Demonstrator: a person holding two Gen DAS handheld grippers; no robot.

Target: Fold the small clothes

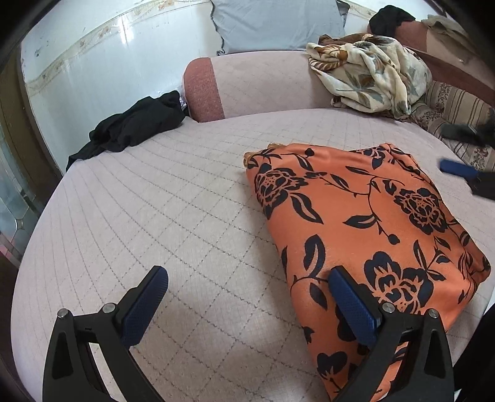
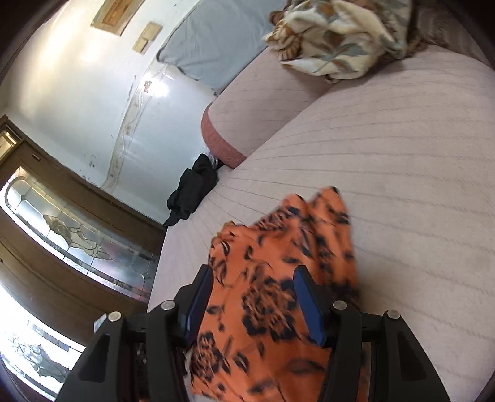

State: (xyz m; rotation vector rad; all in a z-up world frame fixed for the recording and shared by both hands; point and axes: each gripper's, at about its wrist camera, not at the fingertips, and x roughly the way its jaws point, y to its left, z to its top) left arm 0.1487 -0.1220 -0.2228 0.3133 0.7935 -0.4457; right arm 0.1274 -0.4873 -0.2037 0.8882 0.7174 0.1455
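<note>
The orange floral garment (image 1: 365, 235) is lying folded into a rough rectangle in the right half of the left wrist view, its long axis running from the upper middle of the frame down toward the lower right, with one narrow end pointing up at the bolster and the other at the bottom edge. The left gripper (image 1: 247, 306) is hovering with its jaws spread wide and nothing between them; its right finger is sitting over the near edge of the garment and its left finger over bare mattress. In the right wrist view the same garment (image 2: 272, 297) is filling the lower centre, blurred, and running from the bottom edge up to a ragged end just above mid-frame. The right gripper (image 2: 253, 303) is straddling it with a blue pad on either side, and it appears to be gripping the bunched cloth, though the blur is making the contact hard to confirm. The quilted pink mattress (image 1: 173, 216) is spreading across most of both views. A pink bolster (image 1: 263, 83) is lying along its far edge in the upper middle, a black garment (image 1: 133, 126) is slumping at the upper left, and a cream floral blanket (image 1: 374, 77) is heaped at the upper right. A grey-blue pillow (image 1: 275, 24) is leaning against the pale tiled wall (image 1: 92, 62), and a dark wooden door with leaded glass (image 2: 71, 228) is showing at the left.
</note>
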